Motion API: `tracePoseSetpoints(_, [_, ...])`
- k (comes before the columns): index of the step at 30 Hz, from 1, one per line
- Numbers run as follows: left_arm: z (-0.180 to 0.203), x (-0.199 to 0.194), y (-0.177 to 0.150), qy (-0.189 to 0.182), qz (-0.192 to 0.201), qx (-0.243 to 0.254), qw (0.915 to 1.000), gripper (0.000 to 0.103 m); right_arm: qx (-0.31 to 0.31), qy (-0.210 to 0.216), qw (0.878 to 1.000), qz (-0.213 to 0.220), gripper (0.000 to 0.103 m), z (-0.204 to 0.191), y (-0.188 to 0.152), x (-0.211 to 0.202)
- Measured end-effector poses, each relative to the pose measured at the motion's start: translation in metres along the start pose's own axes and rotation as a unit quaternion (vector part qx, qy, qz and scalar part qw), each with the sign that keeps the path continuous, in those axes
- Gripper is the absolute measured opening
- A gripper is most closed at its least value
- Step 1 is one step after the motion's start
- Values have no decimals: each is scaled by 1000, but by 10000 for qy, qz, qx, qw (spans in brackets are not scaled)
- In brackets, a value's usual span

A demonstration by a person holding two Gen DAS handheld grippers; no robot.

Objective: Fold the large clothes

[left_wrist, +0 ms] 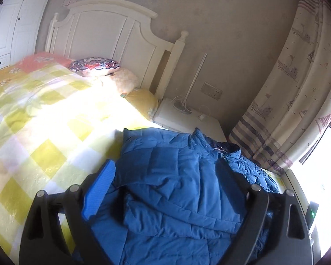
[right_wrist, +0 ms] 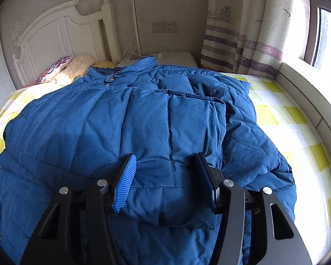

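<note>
Jacket [right_wrist: 143,119] beneath right hand-held gripper [right_wrist: 165,163]

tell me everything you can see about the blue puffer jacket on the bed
The blue quilted puffer jacket looks like padded nylon with stitched panels. It lies front up on the yellow checked bedspread, stand-up collar with a metal snap toward the white headboard. A sleeve is folded across the chest, its cuff between the open right claw fingers.

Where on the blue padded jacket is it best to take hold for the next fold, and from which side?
Probably grip the blue padded jacket at the loose end of the folded sleeve, coming from the near side: this free edge lies on top, so fingers can close around it.
</note>
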State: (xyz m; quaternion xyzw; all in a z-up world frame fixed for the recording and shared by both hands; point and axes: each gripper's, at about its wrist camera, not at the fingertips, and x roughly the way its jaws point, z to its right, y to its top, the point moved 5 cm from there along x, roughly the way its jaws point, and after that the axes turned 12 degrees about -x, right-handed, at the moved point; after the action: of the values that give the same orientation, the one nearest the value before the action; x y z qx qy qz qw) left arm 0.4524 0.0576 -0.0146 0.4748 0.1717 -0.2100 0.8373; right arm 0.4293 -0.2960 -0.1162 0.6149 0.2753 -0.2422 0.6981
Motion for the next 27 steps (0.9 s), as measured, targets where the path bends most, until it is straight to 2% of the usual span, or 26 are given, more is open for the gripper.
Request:
tracePoseSetpoints(2, [27, 29, -9, -16, -438, 408, 9982, 97, 18, 18, 10000, 11, 53, 1, 0, 0])
tracePoseSetpoints(4, [30, 62, -27, 296, -773, 652, 9944, 97, 32, 32, 10000, 20, 53, 0, 0, -1])
tracePoseSetpoints(6, [16, 103, -60, 720, -1413, 820, 9839, 96, 49, 50, 10000, 24, 53, 1, 0, -1])
tracePoseSetpoints(7, [11, 116, -75, 841, -1593, 1019, 9783, 97, 51, 56, 10000, 23, 53, 1, 0, -1])
tracePoseSetpoints(9, [9, 113, -83, 985, -1431, 1326, 9758, 97, 44, 59, 10000, 26, 53, 0, 0, -1])
tracePoseSetpoints(11, [10, 111, -79, 1077, -1510, 1279, 9743, 97, 47, 61, 10000, 27, 53, 0, 0, -2])
tracePoseSetpoints(12, [11, 108, -74, 1056, -1498, 1140, 9764, 95, 59, 74, 10000, 28, 54, 0, 0, -2])
tracePoseSetpoints(14, [18, 95, -59, 745, -1308, 904, 9845, 95, 76, 98, 9999, 42, 54, 0, 0, -4])
tracePoseSetpoints(15, [24, 90, -53, 623, -1150, 904, 9873, 97, 82, 103, 9999, 49, 54, 0, 0, -4])
tracePoseSetpoints(16, [28, 88, -49, 657, -989, 1007, 9878, 97, 81, 102, 9999, 51, 54, -1, 0, -5])
tracePoseSetpoints(18, [27, 102, -52, 922, -1013, 1279, 9823, 98, 67, 89, 9999, 51, 54, -2, 0, -5])
tracePoseSetpoints(20, [12, 132, -70, 1211, -1424, 1438, 9718, 101, 74, 129, 9999, 55, 55, -1, 0, -5])
tracePoseSetpoints(23, [11, 134, -73, 1237, -1367, 1522, 9710, 101, 171, 450, 9988, 53, 60, 2, 1, -4])
tracePoseSetpoints(25, [12, 135, -75, 1281, -1339, 1562, 9702, 101, 261, 567, 9980, -38, 60, 7, 6, -8])
tracePoseSetpoints(27, [11, 134, -75, 1230, -1334, 1505, 9718, 101, 637, 480, 9963, 308, 60, 14, 19, -23])
